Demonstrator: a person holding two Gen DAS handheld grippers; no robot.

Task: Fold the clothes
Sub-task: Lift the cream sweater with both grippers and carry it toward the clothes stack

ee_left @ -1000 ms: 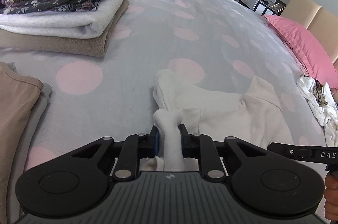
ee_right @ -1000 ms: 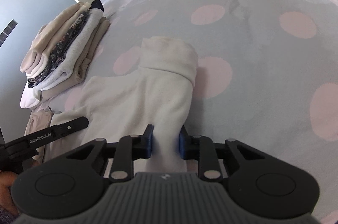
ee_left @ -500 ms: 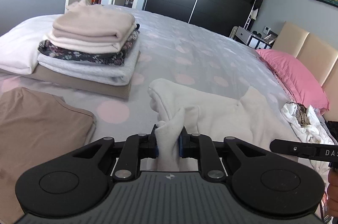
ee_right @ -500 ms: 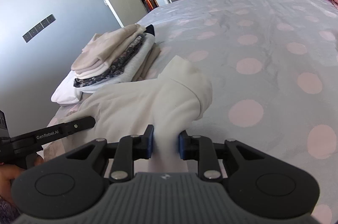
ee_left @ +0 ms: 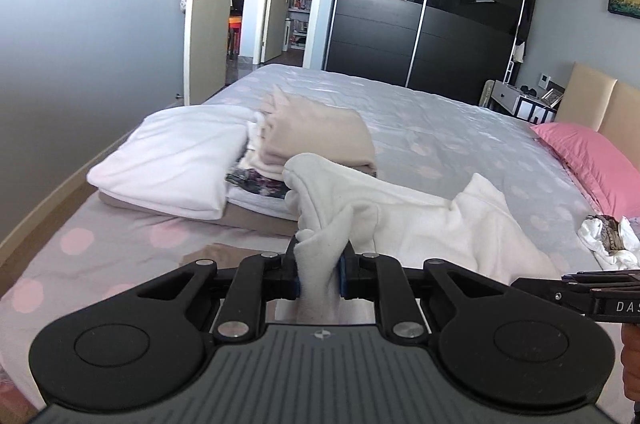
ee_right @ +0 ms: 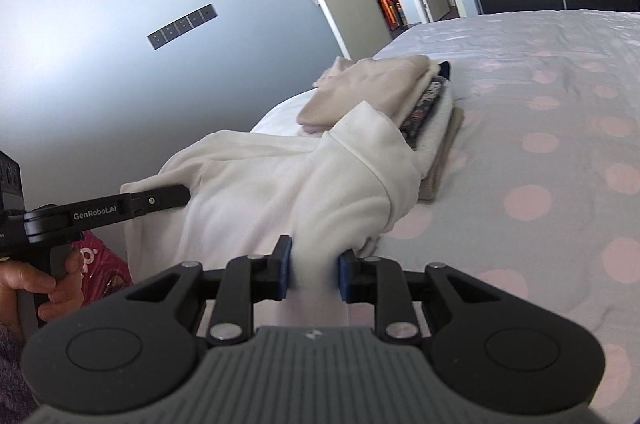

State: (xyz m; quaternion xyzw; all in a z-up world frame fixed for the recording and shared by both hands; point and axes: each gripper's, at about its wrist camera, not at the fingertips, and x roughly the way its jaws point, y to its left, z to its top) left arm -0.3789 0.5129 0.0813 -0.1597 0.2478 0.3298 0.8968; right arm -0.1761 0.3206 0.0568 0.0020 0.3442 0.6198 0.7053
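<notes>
A white fleece garment [ee_left: 420, 220] hangs stretched between my two grippers, lifted above the bed. My left gripper [ee_left: 319, 274] is shut on a bunched edge of it. My right gripper [ee_right: 313, 272] is shut on the other edge of the same garment [ee_right: 304, 183], whose cuffed end droops to the right. The left gripper's side also shows at the left of the right wrist view [ee_right: 132, 205]. A stack of folded clothes [ee_left: 320, 139] lies on the bed behind the garment; it also shows in the right wrist view [ee_right: 404, 91].
The bed has a grey cover with pink dots [ee_right: 560, 143]. A white folded item [ee_left: 176, 159] lies beside the stack near the bed's left edge. A pink pillow [ee_left: 588, 159] and a crumpled white cloth [ee_left: 608, 240] lie at the right. A wall [ee_right: 120, 23] is close on the left.
Both grippers have risen and tilted up with the white garment, lifting it off the bed. The views now show the room instead of the bed surface.
</notes>
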